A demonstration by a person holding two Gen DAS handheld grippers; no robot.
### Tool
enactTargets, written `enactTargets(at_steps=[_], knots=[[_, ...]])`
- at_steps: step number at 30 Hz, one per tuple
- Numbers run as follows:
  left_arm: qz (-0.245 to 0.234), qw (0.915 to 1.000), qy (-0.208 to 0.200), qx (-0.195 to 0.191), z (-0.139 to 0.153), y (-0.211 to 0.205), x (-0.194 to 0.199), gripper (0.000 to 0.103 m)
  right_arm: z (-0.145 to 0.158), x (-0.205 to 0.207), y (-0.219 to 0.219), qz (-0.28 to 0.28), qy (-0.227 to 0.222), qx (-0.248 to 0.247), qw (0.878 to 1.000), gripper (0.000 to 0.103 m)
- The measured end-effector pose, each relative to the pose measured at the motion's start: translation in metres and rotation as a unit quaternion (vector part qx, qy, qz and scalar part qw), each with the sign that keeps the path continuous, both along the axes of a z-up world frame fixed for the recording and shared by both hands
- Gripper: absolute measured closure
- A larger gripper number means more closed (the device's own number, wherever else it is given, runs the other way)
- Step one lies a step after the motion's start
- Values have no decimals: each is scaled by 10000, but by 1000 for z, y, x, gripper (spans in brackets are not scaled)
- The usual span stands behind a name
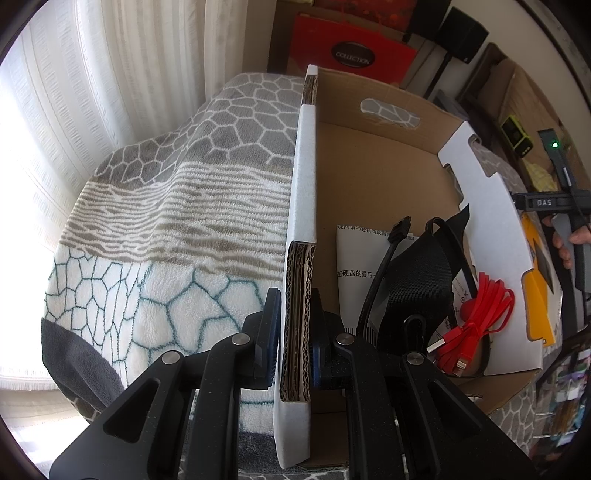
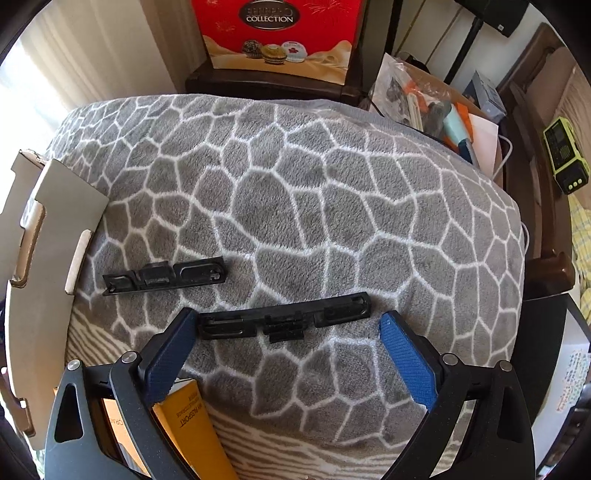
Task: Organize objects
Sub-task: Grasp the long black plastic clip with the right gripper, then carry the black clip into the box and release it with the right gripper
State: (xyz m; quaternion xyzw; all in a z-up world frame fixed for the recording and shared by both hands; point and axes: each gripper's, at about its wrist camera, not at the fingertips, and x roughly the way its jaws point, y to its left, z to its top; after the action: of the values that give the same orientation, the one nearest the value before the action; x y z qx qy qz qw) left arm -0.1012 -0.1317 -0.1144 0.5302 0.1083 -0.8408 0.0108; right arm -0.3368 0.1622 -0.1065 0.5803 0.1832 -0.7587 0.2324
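Observation:
My left gripper (image 1: 293, 328) is shut on the left wall (image 1: 301, 229) of an open cardboard box (image 1: 384, 177) that rests on the patterned blanket (image 1: 177, 229). Inside lie a red cable (image 1: 480, 317), a black cable (image 1: 384, 266), a black mesh pouch (image 1: 421, 273) and a printed sheet (image 1: 351, 280). My right gripper (image 2: 288, 325) is open just above the blanket (image 2: 295, 192), its blue pads either side of a long black plastic clip (image 2: 284, 318). A second black clip (image 2: 164, 276) lies to its left. The box's white flap (image 2: 48, 236) shows at the left edge.
A yellow booklet (image 2: 188, 421) lies under my right gripper's left finger. A red chocolate box (image 2: 277, 33) stands behind the blanket. A bag of small items (image 2: 424, 99) and a green device (image 2: 563, 158) sit at the right. Curtains (image 1: 92, 92) hang at the left.

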Motion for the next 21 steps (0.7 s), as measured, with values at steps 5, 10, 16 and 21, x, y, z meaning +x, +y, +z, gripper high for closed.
enactTargets(at_steps=[5, 10, 16, 21], knots=[[7, 10000, -1, -1, 0, 0, 0, 92, 5, -3, 5, -89, -10, -144, 9999, 12], [7, 10000, -3, -2, 0, 0, 0, 92, 20, 0, 6, -150, 81, -332, 9993, 12], [-4, 10000, -7, -22, -1, 0, 0, 92, 46, 18, -5, 3, 168, -514, 9985, 12], [-19, 10000, -10, -48, -1, -1, -1, 92, 68, 42, -26, 210, 277, -657, 9972, 12]])
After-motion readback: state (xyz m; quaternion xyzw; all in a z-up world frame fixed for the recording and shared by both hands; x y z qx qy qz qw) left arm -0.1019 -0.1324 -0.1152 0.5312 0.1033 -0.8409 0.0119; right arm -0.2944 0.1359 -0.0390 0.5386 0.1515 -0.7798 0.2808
